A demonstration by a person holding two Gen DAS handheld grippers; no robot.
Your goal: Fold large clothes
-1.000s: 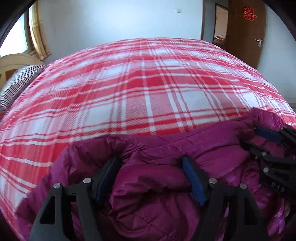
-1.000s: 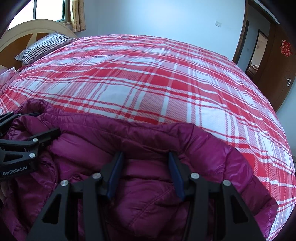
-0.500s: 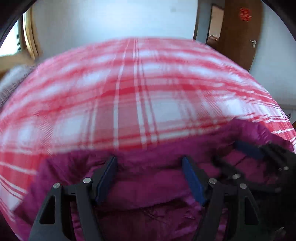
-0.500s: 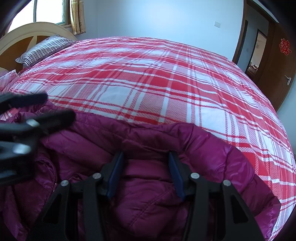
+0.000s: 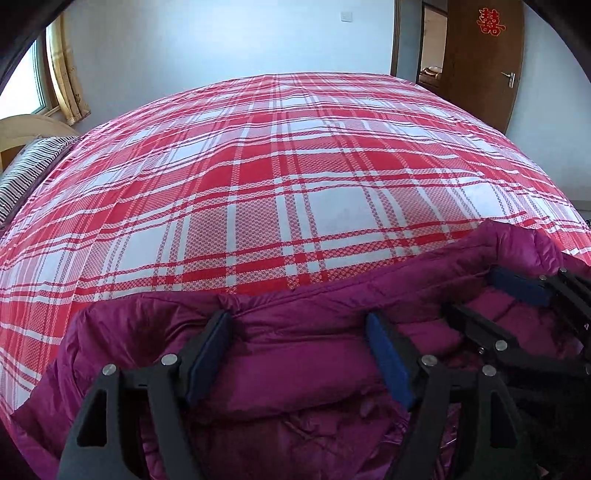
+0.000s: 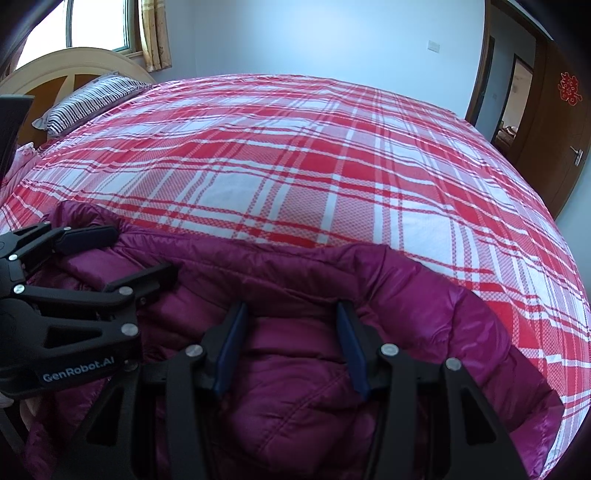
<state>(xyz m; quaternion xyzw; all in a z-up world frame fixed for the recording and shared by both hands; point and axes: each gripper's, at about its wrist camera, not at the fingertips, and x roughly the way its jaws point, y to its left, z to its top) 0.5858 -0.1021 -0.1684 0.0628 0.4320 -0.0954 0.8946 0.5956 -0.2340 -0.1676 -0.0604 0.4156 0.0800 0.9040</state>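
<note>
Left gripper (image 5: 295,325) sat at six o'clock of its own view, jaws set wide and just then opening a little further, with a puffy fold of the purple jacket (image 5: 295,369) filling the gap between the blue pads (image 5: 207,354); I could not tell whether the pads pressed on it. The right camera showed the same tool (image 6: 142,253) at nine o'clock, its fingers lying across the jacket's left end. The jacket (image 6: 295,387) lay bunched along the near edge of the bed, spread from seven o'clock round to five o'clock, on the red and white checked bedspread (image 5: 295,184), which reached to twelve o'clock. A striped pillow (image 5: 26,173) rested at nine o'clock by the headboard (image 6: 55,66), with a window (image 6: 99,26) and a yellow curtain (image 6: 157,33) at eleven o'clock. The right gripper (image 6: 291,308) stood at six o'clock of its view, jaws about half apart and closed on a ridge of the jacket, both pads denting the fabric. It (image 5: 472,291) showed at four o'clock in the left camera. A brown door (image 5: 487,66) stood at one o'clock.
</note>
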